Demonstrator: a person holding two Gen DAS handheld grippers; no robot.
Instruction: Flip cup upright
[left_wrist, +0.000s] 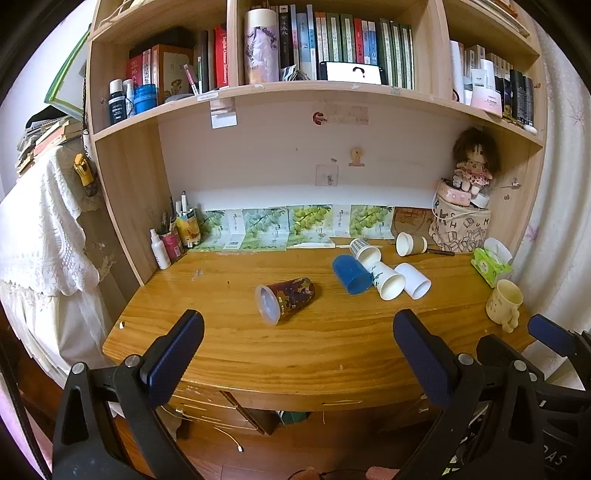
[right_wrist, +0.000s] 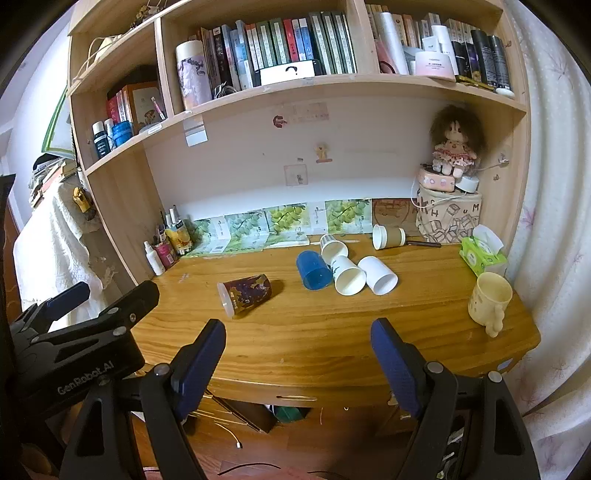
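Note:
Several cups lie on their sides on the wooden desk. A dark patterned cup lies nearest, mouth toward me. Behind it on the right lie a blue cup, two white cups, a checked cup and a brown-sleeved cup. My left gripper is open and empty, off the desk's front edge. My right gripper is open and empty, also in front of the desk. The left gripper's body shows in the right wrist view.
A cream mug stands upright at the right edge. A green tissue box, a patterned box with a doll, and pen holders with a bottle line the back. Bookshelves hang above the desk.

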